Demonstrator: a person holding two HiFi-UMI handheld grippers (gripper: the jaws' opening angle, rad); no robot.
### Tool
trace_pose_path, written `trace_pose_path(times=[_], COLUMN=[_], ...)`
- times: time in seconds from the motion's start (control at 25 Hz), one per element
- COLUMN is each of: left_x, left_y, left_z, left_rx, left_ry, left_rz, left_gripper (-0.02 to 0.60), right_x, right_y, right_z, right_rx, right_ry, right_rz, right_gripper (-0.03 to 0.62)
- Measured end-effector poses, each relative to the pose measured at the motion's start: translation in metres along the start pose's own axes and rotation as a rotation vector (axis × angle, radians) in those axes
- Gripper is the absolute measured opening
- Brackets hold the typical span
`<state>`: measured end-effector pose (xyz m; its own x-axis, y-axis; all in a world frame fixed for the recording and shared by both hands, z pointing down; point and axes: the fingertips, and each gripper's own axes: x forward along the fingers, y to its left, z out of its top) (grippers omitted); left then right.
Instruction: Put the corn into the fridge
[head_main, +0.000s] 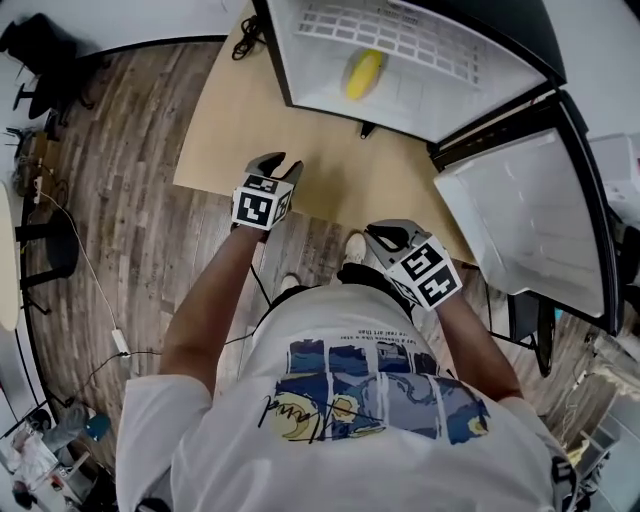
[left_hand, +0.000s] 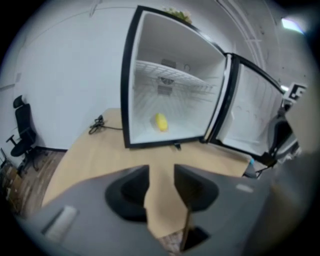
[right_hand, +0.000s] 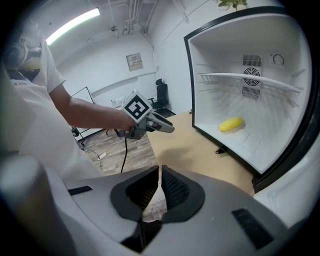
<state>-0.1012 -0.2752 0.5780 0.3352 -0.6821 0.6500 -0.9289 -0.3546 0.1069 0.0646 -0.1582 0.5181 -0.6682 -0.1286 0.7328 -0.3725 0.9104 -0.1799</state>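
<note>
The corn (right_hand: 231, 124) is yellow and small. It lies on its side on the white floor inside the fridge (right_hand: 220, 55), near the middle and a bit toward the back. Nothing is touching it. A thin wire shelf (right_hand: 250, 79) is above it. The fridge is white inside with a black edge. Its door (head_main: 520, 215) is swung wide open. The fridge stands on a light brown board (head_main: 330, 170).

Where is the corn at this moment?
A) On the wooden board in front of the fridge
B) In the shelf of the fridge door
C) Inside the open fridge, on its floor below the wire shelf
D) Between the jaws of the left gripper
C: the corn lies on the floor inside the open fridge, under the wire shelf.
</note>
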Motion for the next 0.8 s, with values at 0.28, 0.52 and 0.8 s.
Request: trace_pose_path(times=[0.28,0.52,0.8], left_x=[-0.072,-0.13,-0.197], left_y=[0.002,-0.012,-0.043], left_z=[-0.032,-0.042,-0.052], left_rx=[-0.012,-0.044,-0.024], left_ry=[-0.032,-0.097,-0.174], left_rz=[-0.035,-0.11,-0.226], left_gripper=[0.099,0.041,0.009], right_x=[0.011,0.013,0.014], right_y=[0.033,0.059,0.1], right_z=[0.007,0.014,0.015], right_rx=[-0.012,-0.007,0.017], right_ry=[-0.01,-0.026,-0.063], right_rz=[-0.032,-0.076,-0.126], right_gripper=[0.023,0.023,0.023])
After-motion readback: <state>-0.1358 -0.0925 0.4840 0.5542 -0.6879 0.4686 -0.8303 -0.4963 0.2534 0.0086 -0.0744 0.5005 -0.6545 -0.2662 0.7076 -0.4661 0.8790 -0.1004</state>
